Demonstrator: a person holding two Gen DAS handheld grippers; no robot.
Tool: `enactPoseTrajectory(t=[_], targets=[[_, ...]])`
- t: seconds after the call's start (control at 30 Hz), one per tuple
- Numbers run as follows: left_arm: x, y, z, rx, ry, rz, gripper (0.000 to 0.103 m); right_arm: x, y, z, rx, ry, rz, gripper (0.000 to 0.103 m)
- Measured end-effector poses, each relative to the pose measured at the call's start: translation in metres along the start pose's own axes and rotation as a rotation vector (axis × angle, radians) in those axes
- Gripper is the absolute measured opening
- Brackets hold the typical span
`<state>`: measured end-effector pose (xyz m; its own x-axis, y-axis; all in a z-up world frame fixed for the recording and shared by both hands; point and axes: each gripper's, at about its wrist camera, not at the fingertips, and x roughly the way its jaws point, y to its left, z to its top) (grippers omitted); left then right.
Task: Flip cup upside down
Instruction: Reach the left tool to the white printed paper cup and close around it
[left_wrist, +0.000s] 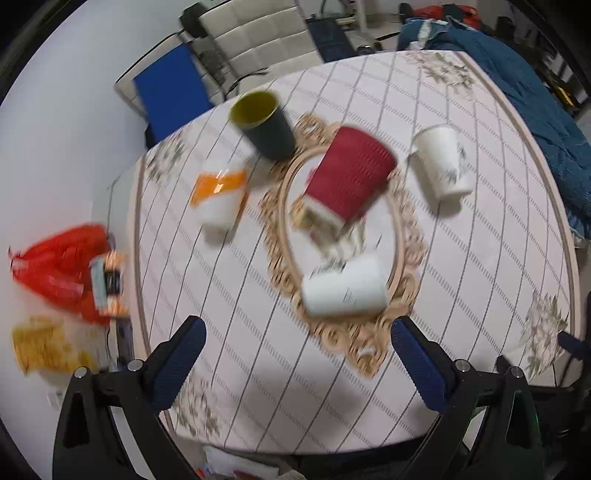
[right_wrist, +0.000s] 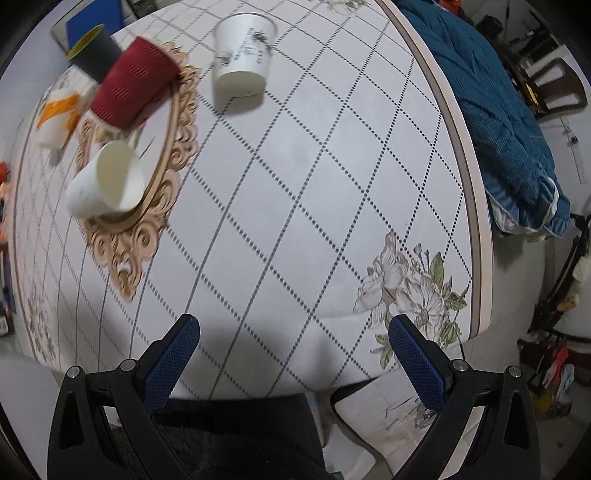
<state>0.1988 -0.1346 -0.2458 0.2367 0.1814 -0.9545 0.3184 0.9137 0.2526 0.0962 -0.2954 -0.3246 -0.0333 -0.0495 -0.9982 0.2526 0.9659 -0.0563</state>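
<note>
Several cups stand on the table. A white paper cup (left_wrist: 345, 290) (right_wrist: 105, 179) lies on its side on the ornate oval mirror tray (left_wrist: 400, 236) (right_wrist: 173, 122), mouth toward the right gripper. A ribbed red cup (left_wrist: 349, 173) (right_wrist: 131, 81) stands on the tray. A dark cup with yellow inside (left_wrist: 264, 123) (right_wrist: 94, 50) stands upright behind it. A white printed cup (left_wrist: 443, 160) (right_wrist: 243, 50) and an orange-and-white cup (left_wrist: 219, 195) (right_wrist: 55, 114) stand beside the tray. My left gripper (left_wrist: 297, 326) and right gripper (right_wrist: 293, 325) are open and empty, above the table's near side.
The round table (right_wrist: 295, 184) has a checked, flowered cloth. A blue quilt (right_wrist: 498, 122) lies past its right edge. A padded chair (left_wrist: 258, 37) stands behind. Red and yellow bags (left_wrist: 59, 266) lie on the floor at left.
</note>
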Motion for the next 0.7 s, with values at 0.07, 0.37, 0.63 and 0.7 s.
enactPoseTrajectory(t=[0.07, 0.37, 0.63, 0.7], targets=[[0.002, -0.009, 0.019, 0.020, -0.001, -0.020, 0.103, 0.005, -0.003, 0.010, 0.020, 0.005, -0.013, 0.103], [0.031, -0.060, 0.103, 0.091, 0.054, -0.126, 0.103, 0.021, -0.026, 0.058, 0.126, 0.023, -0.040, 0.103], [0.079, -0.095, 0.149, 0.070, 0.184, -0.229, 0.103, 0.030, -0.051, 0.095, 0.193, 0.042, -0.082, 0.103], [0.089, -0.100, 0.155, 0.063, 0.214, -0.259, 0.103, 0.032, -0.056, 0.100, 0.201, 0.044, -0.093, 0.103]])
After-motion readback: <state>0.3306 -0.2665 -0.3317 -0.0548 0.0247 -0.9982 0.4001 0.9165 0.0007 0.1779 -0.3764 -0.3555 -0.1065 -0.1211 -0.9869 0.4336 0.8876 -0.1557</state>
